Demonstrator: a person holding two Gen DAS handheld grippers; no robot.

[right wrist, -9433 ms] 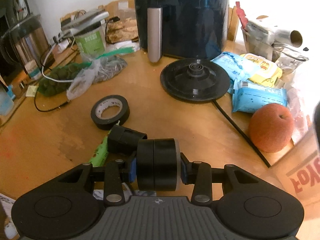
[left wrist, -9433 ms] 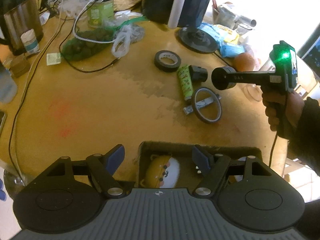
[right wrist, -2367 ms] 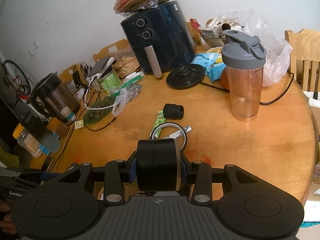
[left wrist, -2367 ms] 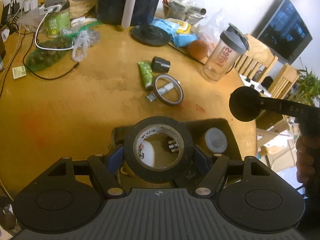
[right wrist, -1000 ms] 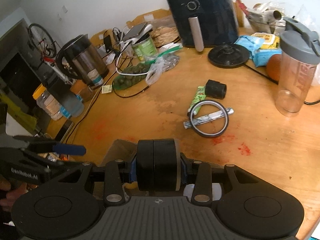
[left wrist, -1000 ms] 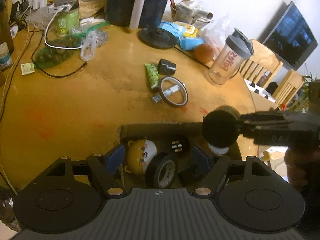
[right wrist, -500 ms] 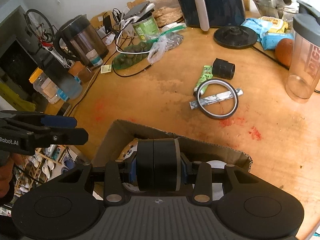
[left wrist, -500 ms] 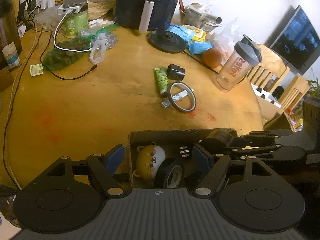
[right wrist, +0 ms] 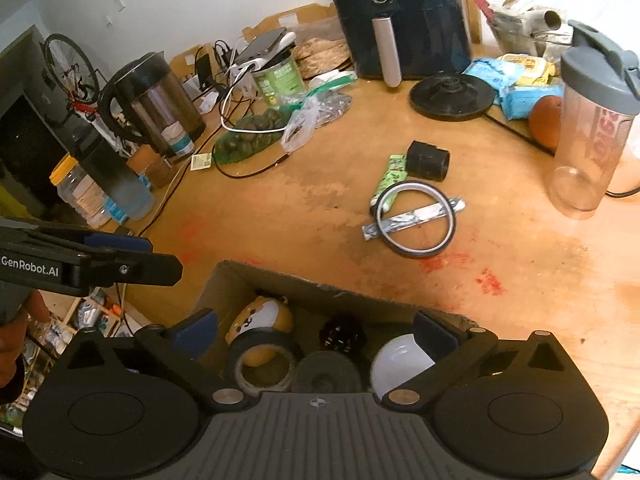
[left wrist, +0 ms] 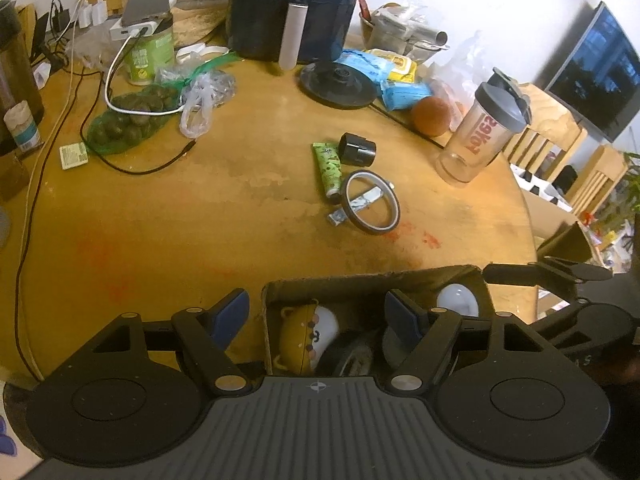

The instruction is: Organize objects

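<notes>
Right wrist view: right gripper (right wrist: 316, 328) hangs over the cardboard box (right wrist: 224, 280) at the table's near edge, jaws opening wide w/ nothing pressed between the pads. Directly below them, inside the box, sits a black puck-like cylinder (right wrist: 326, 372) (lying flat, round face up). At its 9 o'clock is a black tape roll (right wrist: 262, 356), leaning against a yellow-and-white plush toy (right wrist: 260, 316). At the cylinder's 3 o'clock, a white round object (right wrist: 396, 360); at 12, a small dark knobbly item (right wrist: 342, 334) (can't tell what it is).

Left gripper (left wrist: 316, 316) is released too, empty, jaws apart over the same box, approx. at the box's left wall. From the left wrist view the toy (left wrist: 306, 332) shows between its fingers, white object (left wrist: 458, 300) to the right.

Out on the wooden table (right wrist: 280, 216), at 12 o'clock from the box: a thin tape ring (right wrist: 416, 220) lying over a silver sachet (right wrist: 416, 216), a green tube (right wrist: 390, 180) touching the ring's rim, and a short black cylinder (right wrist: 428, 161) just beside the tube's far end. A shaker bottle (right wrist: 592, 136) stands upright at about 2 o'clock, well apart.
</notes>
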